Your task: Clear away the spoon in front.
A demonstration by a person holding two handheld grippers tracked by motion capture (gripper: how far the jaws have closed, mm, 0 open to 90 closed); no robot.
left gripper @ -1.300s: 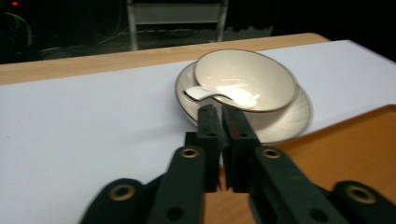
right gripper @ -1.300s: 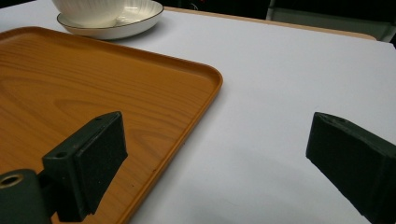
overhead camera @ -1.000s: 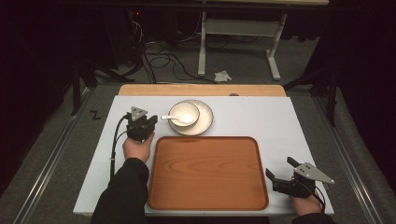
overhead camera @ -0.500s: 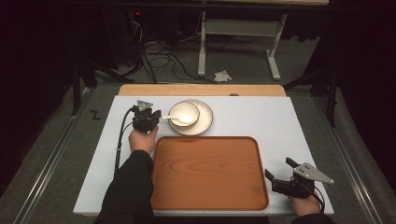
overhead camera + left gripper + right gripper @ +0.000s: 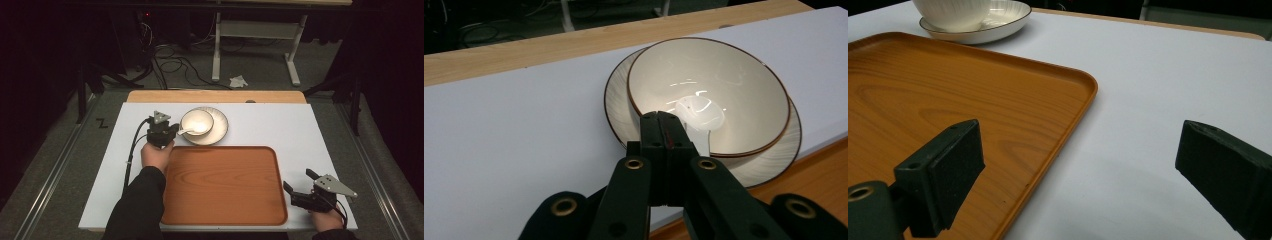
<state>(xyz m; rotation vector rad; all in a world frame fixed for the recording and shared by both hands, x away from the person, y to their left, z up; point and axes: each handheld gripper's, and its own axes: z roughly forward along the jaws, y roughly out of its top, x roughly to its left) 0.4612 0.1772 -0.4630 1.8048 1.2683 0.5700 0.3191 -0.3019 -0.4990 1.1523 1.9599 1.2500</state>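
A cream bowl (image 5: 197, 121) (image 5: 709, 85) sits on a white plate (image 5: 219, 129) (image 5: 769, 160) at the back of the white table. A white spoon (image 5: 184, 132) (image 5: 698, 111) lies in the bowl, its handle pointing left over the rim. My left gripper (image 5: 174, 131) (image 5: 664, 119) is shut, its tips at the bowl's left rim right beside the spoon's handle; whether they pinch the handle I cannot tell. My right gripper (image 5: 298, 180) (image 5: 1078, 150) stands open over the table, just right of the wooden tray (image 5: 225, 200) (image 5: 948, 95), nothing between its fingers.
The tray is bare and takes up the table's front middle. A wooden strip (image 5: 215, 96) runs along the table's far edge. Beyond it are a desk frame (image 5: 250, 35) and cables (image 5: 175, 55) on the dark floor.
My left hand has slid a little right and forward, bringing its shut tips up to the bowl and spoon handle. The right gripper has stayed put.
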